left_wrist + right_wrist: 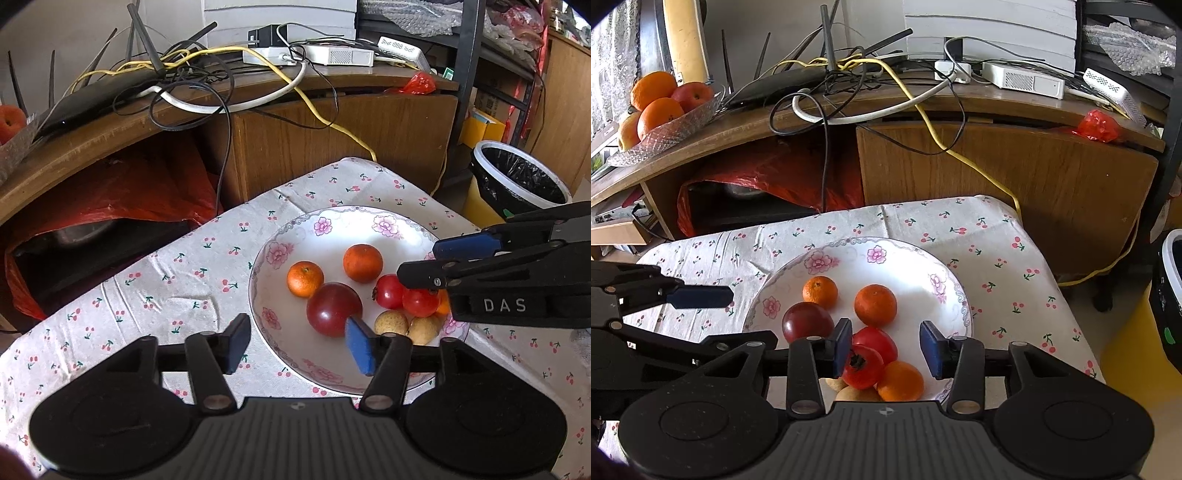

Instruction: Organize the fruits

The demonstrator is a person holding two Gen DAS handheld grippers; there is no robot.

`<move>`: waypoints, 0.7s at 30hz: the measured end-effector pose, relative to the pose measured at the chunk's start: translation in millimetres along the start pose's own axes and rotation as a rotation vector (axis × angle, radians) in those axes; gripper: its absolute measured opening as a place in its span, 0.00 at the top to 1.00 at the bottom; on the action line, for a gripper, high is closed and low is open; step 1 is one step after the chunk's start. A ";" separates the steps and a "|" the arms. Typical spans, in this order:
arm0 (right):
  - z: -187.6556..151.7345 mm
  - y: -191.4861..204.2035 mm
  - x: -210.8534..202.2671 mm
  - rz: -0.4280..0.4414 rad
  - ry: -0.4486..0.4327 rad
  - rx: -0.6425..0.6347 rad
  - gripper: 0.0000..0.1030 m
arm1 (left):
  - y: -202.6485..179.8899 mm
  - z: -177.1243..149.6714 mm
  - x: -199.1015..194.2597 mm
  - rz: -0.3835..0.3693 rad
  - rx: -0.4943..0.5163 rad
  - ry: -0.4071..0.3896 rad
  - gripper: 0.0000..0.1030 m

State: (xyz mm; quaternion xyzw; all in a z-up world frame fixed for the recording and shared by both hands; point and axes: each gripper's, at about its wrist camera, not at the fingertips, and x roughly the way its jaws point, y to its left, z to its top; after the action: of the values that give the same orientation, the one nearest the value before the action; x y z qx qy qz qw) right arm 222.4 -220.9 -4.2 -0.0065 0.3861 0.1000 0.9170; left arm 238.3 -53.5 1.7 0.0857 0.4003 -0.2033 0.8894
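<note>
On the cherry-print tablecloth (997, 251), toward its far right corner, one flowered plate (905, 258) carrying eight fruits. Counted: three oranges (875, 304), two at the plate's middle and one at the near rim; one dark red plum (807, 320) by the left rim; two red persimmons (863, 365) side by side; two pale tan fruits (391, 322) at the near edge, touching. Behind, on the wooden cabinet (997, 166), one glass bowl (668, 129) of more fruit.

Left gripper (297, 345) held level over the plate's near left rim, fingers spread wide, empty, right pad just before the plum. Right gripper (886, 345) low over the near right rim, likewise wide open, holding nothing, pads straddling the persimmons.
</note>
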 end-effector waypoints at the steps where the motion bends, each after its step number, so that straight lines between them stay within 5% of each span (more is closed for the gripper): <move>1: -0.6 1.0 -0.5 0.004 0.001 -0.004 0.64 | -0.1 -0.7 -0.4 0.003 0.002 0.001 0.35; 10: -8.3 9.8 -11.8 0.006 0.001 -0.031 0.61 | 5.3 -6.8 -5.8 0.034 -0.034 0.011 0.31; 21: -20.5 15.0 -31.6 -0.032 0.001 -0.010 0.61 | 2.1 -15.6 -30.8 0.122 -0.031 -0.041 0.11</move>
State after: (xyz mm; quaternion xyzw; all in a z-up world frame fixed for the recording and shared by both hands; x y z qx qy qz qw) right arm 183.6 -213.7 4.8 -0.0175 0.3857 0.0873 0.9183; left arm 210.3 -37.7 14.2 0.0920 0.3793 -0.1442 0.9093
